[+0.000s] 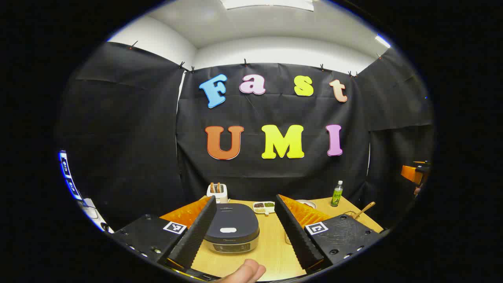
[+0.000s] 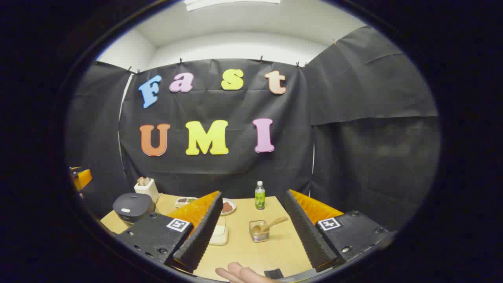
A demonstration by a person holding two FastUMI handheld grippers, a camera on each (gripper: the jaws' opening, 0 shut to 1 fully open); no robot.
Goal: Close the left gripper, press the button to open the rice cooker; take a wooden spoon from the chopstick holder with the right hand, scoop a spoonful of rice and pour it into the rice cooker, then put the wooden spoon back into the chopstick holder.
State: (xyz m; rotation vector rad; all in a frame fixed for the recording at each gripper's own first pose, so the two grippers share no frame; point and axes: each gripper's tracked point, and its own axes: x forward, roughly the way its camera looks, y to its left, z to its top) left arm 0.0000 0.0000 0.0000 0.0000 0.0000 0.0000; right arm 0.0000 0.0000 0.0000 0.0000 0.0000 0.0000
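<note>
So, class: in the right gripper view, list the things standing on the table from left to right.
Rice cooker → chopstick holder → divided dish → plate → green bottle → glass container with the wooden spoon.

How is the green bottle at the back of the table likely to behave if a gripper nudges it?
The green bottle stands upright, tall and narrow, so a push near its cap would probably tip it. It looks like thin plastic, likely light and somewhat slippery. Once on its side it would probably roll across the table.
</note>
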